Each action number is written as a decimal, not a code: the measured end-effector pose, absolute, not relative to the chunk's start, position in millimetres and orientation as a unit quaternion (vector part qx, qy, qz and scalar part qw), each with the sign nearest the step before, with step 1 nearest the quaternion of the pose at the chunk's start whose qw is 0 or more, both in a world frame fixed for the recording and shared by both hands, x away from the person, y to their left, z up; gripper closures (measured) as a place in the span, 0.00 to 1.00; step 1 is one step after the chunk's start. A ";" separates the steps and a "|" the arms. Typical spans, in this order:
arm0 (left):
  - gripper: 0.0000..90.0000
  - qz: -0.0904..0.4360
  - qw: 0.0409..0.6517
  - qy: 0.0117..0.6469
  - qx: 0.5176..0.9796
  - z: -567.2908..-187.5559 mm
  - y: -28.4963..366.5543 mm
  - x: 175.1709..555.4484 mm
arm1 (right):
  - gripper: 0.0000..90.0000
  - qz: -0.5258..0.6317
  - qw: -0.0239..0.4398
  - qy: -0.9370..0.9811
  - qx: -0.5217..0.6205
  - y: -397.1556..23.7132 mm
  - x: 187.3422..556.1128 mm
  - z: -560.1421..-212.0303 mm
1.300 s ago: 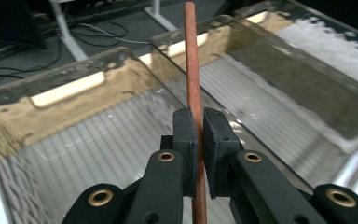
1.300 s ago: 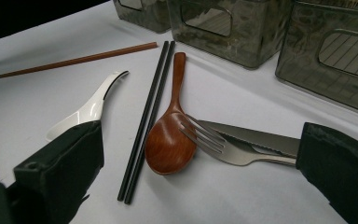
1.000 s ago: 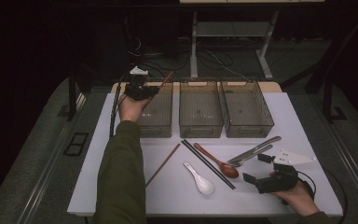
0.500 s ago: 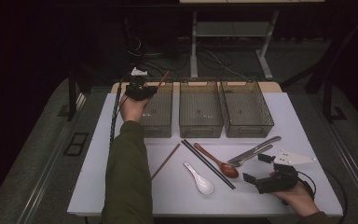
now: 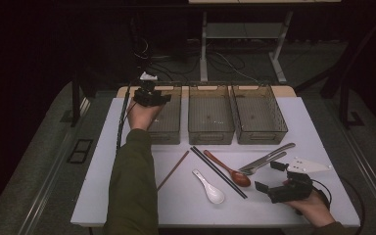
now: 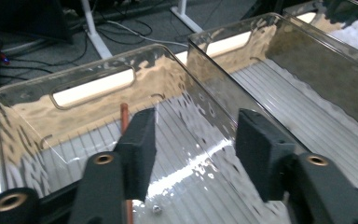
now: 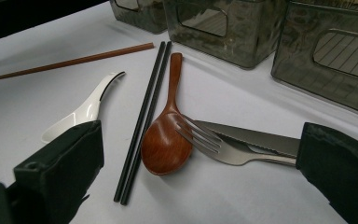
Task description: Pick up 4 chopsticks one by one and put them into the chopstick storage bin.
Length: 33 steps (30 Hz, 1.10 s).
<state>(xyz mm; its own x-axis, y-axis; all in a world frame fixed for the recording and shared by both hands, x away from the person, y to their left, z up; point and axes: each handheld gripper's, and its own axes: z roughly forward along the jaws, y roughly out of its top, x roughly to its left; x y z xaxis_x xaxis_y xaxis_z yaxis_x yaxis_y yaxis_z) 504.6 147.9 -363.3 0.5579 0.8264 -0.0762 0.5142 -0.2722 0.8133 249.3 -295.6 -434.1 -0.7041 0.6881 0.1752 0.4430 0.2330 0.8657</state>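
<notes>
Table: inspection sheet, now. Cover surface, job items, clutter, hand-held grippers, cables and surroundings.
Surface: white table, no spills seen.
Job's things: one brown chopstick leans inside the left bin; its mate lies on the table.
Clutter: middle bin and right bin, black chopsticks, white spoon, wooden spoon, fork, knife.
Grippers: left hand-held gripper over the left bin, jaws just opening, nothing between them; right hand-held gripper open, low by the fork.
Cables: left cable runs along the table; right cable loops behind the hand; floor cables.
Surroundings: dark; desk frame behind.
</notes>
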 end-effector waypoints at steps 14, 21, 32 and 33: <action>0.32 0.167 0.431 0.408 0.787 -346.2 148.9 475.1 | 0.01 0.497 0.123 0.779 0.363 -295.2 249.3 -434.4; 0.18 0.162 0.430 0.391 0.797 -340.5 149.1 446.6 | 0.01 0.500 0.122 0.777 0.363 -295.6 248.9 -434.0; 0.15 0.152 0.464 0.383 0.784 -353.0 153.8 388.9 | 0.01 0.496 0.124 0.775 0.371 -298.0 251.5 -436.0; 0.15 0.152 0.468 0.382 0.782 -354.4 155.3 384.7 | 0.01 0.495 0.123 0.775 0.372 -297.6 251.4 -436.4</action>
